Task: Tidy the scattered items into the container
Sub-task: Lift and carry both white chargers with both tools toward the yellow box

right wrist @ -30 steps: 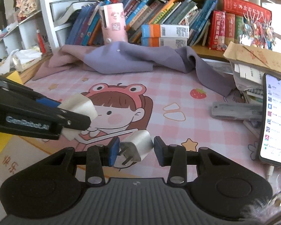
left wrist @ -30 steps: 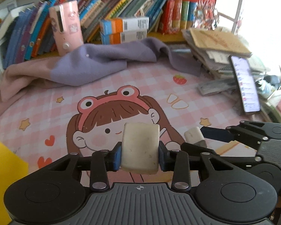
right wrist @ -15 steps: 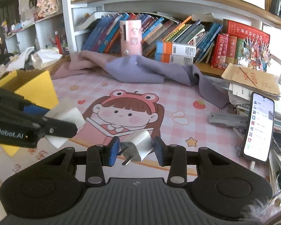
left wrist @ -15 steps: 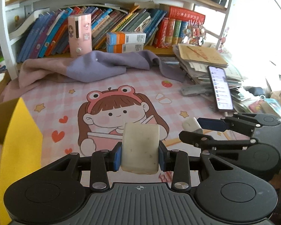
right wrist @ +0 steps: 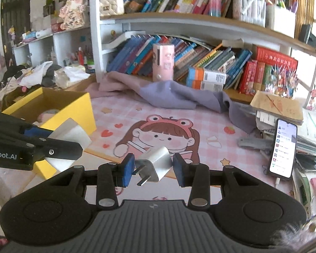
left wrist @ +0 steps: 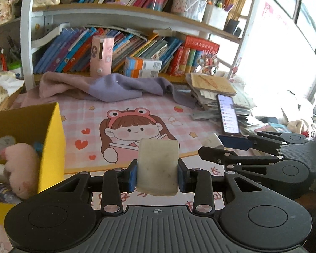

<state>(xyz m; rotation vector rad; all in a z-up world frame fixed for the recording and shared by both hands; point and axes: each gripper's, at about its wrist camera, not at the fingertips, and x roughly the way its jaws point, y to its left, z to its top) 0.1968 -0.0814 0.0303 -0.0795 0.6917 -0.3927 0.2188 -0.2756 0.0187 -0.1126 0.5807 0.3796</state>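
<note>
Two loaded grippers, left gripper (left wrist: pixel 157 169) beside yellow box (left wrist: pixel 52 139) edge

Both grippers clamped on loads, held side by side above the mat.

Left gripper (left wrist: pixel 157 174): blue pads pressed flat against both sides of an off-white block (left wrist: pixel 157 168), which stands upright between the fingers; gripper tilted downward. Right gripper (right wrist: pixel 153 166): pads closed on a white plug adapter (right wrist: pixel 155 165), held skewed with its prongs pointing lower left. From the left wrist view, the right gripper's fingers reach in from the right, just beside the left.
</note>
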